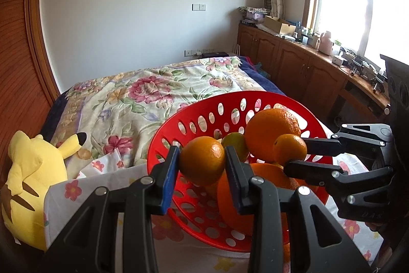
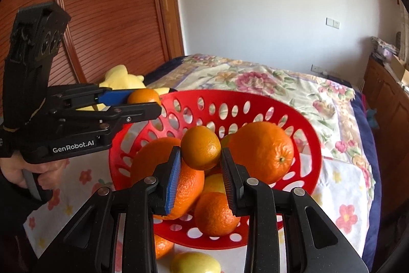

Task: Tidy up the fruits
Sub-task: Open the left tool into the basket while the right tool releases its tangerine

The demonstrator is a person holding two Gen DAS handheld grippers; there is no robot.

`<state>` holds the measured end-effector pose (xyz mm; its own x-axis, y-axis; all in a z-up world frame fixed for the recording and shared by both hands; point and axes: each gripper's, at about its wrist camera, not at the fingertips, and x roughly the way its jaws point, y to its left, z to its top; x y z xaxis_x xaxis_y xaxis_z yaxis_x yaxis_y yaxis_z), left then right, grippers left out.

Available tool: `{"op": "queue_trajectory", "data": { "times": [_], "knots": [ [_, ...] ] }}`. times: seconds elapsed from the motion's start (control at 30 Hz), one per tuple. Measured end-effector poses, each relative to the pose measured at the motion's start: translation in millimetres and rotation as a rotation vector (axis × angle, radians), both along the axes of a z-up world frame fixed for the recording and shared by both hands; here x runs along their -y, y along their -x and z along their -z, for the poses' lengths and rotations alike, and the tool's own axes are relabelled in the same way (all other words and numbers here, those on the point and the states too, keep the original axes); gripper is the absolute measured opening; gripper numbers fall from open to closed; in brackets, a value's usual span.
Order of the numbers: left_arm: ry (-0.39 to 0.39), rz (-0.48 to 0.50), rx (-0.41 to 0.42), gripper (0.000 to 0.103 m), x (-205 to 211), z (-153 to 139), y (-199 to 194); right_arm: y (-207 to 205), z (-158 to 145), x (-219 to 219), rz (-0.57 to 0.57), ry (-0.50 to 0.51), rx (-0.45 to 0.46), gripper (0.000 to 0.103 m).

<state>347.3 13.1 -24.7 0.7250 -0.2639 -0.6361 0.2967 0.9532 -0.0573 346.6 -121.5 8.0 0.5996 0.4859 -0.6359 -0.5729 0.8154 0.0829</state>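
Observation:
A red perforated basket (image 1: 163, 142) (image 2: 310, 145) stands on the bed and holds large oranges (image 1: 272, 131) (image 2: 263, 152) and smaller fruit. My left gripper (image 1: 202, 160) is shut on a small orange (image 1: 202, 160) and holds it above the basket's near left rim; it also shows in the right wrist view (image 2: 139, 104), with its orange (image 2: 143, 96). My right gripper (image 2: 200, 157) is shut on a small orange (image 2: 200, 147) above the basket's middle; it shows in the left wrist view (image 1: 294, 152) with that orange (image 1: 290, 149).
A yellow plush toy (image 1: 33, 170) (image 2: 122, 79) lies left of the basket. A floral quilt (image 1: 143, 94) covers the bed behind. An orange (image 2: 162, 246) and a yellow fruit (image 2: 194, 262) lie on the flowered sheet in front of the basket. Wooden cabinets (image 1: 294, 60) line the right wall.

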Motion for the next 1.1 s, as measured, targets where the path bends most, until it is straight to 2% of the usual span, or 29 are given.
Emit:
{"op": "queue_trajectory", "data": {
  "times": [0.17,0.47,0.63,1.1],
  "knots": [
    [-0.003,0.002,-0.010,0.035,4,2,-1,-1,2,1,0.003,-0.013,-0.008,0.030],
    [-0.018,0.003,-0.006,0.042,5,-3,7,-2,3,4,0.026,-0.019,-0.022,0.034],
    [0.000,0.000,0.011,0.045,2,-13,23,6,0,7,0.038,-0.024,-0.012,0.034],
    [0.022,-0.009,0.027,0.045,3,-21,68,40,-16,25,0.068,-0.047,0.019,0.034]
  ]
}}
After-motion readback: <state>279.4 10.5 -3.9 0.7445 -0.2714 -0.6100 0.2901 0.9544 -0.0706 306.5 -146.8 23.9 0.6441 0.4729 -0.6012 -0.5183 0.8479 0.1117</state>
